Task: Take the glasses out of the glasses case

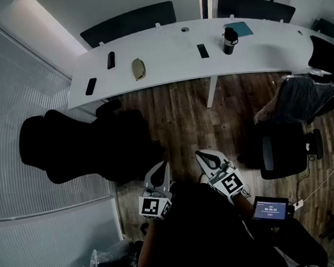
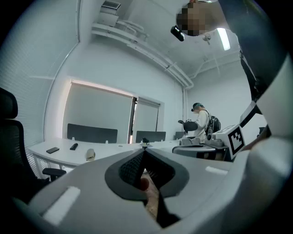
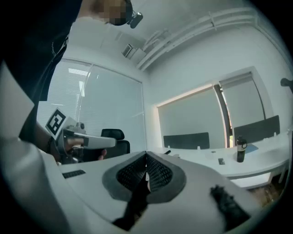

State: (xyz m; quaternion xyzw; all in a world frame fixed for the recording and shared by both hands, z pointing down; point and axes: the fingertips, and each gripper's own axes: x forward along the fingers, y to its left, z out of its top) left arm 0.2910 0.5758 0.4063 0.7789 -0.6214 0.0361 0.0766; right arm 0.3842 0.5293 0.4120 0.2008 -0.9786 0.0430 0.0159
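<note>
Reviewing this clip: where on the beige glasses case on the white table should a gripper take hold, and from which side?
Probably across its narrow width near the middle, coming from above on the table's near edge. The glasses case lies flat on the table, with its long axis pointing away from that edge and nothing close beside it, so the jaws can straddle it there.

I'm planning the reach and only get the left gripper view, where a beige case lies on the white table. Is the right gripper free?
Observer: Yes, the right gripper has its jaws together, nothing between them.
Operator: What's past the glasses case?
Observer: Further right on the table, a black bottle stands near a teal notebook.
Operator: How close are we?
Observer: Head view: a stretch of wooden floor separates the left gripper from the table.
</note>
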